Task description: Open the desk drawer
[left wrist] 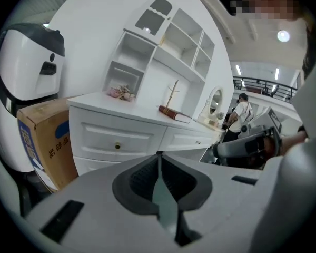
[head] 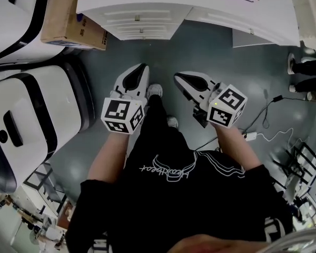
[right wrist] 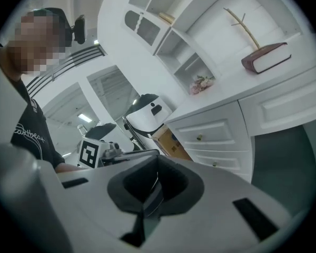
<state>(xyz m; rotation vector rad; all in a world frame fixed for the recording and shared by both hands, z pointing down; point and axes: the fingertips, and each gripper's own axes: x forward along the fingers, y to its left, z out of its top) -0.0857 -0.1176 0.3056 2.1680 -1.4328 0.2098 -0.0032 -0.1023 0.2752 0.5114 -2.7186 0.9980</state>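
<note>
Left claw and right claw side by side in front of the body, pointing forward and slightly down. Both sets of jaws are together, with nothing between them. Left forearm and right forearm are bare.

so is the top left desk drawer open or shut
Shut. In the left gripper view the drawer front sits flush in the white desk, and nothing touches its knob.
</note>
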